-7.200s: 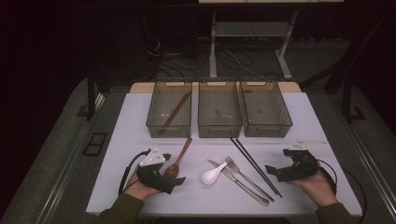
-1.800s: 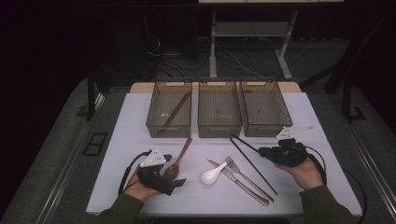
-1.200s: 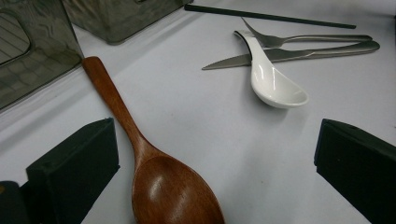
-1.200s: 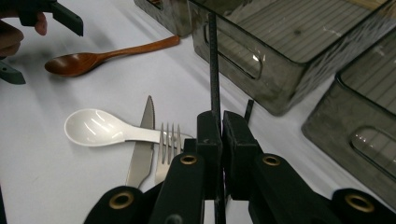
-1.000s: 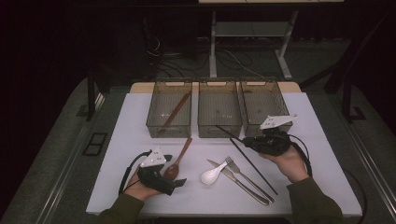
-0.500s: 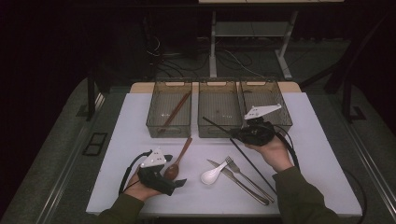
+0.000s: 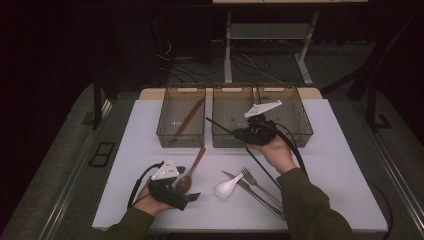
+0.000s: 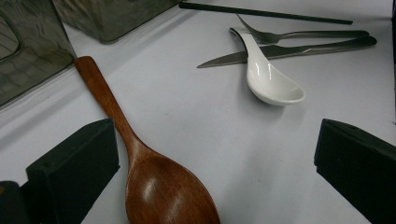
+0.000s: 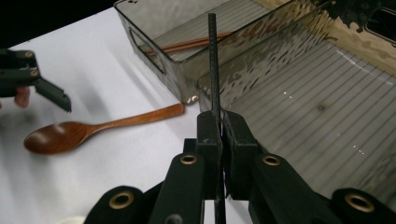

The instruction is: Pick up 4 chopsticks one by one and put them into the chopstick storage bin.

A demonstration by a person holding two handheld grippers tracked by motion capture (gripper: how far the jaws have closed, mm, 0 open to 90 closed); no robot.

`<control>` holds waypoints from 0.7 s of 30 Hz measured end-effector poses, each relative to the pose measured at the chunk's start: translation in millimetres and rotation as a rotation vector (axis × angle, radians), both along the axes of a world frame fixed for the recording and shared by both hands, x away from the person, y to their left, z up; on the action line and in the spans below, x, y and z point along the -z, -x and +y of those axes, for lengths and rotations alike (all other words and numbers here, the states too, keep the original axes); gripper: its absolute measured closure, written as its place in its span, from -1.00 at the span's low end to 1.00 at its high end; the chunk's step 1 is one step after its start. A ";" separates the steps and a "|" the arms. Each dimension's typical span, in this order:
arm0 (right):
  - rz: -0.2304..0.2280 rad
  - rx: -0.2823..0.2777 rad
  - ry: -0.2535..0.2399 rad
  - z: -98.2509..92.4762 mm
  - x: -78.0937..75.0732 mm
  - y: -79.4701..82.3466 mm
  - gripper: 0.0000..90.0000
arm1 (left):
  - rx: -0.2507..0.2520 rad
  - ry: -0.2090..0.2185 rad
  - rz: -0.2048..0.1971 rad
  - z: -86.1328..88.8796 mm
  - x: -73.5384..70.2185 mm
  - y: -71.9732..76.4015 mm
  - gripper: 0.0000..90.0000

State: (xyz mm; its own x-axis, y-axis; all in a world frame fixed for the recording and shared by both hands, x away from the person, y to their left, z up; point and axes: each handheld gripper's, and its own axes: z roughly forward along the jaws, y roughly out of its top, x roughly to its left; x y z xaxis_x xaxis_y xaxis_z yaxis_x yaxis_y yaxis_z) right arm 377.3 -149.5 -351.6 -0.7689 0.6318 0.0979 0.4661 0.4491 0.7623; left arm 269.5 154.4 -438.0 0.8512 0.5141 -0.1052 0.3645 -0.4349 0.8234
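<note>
Right gripper [image 9: 219, 126] pinches a black chopstick [image 9: 213, 60] over the middle bin's [image 7: 235, 131] near rim, angled for a drop, probably sorting. Left gripper [image 7: 186, 196] rests spread wide on the counter [image 7: 345, 165], straddling the wooden spoon [image 8: 159, 186].

The white desk [image 7: 340, 165] carries three clear bins [image 7: 234, 118] in a row along its far side. Just in front of the left bin lies a wooden spoon [image 7: 190, 172]. Nearer than the bins, toward the middle, a white spoon [image 7: 227, 187], knife [image 7: 260, 195], fork [image 7: 257, 184] and black chopstick [image 7: 261, 167] lie together.
</note>
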 end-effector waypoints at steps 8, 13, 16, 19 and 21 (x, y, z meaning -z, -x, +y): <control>0.014 0.017 -0.005 18.3 -3.9 -16.9 0.91 | -0.005 0.005 0.001 1.0 -0.2 -0.4 -1.00; 0.017 0.020 -0.001 30.2 -7.3 -28.3 0.91 | -0.004 0.008 0.001 1.4 -0.3 -0.4 -1.00; 0.024 0.026 0.003 38.6 -8.8 -34.9 0.91 | -0.006 0.014 -0.002 1.4 -0.4 -0.4 -1.00; 0.027 0.031 0.005 47.1 -9.7 -40.8 0.91 | -0.006 0.015 -0.001 1.7 -0.5 -0.7 -1.00; 0.026 0.034 0.012 53.0 -10.7 -44.4 0.91 | -0.004 0.015 -0.003 1.6 -0.6 -0.6 -1.00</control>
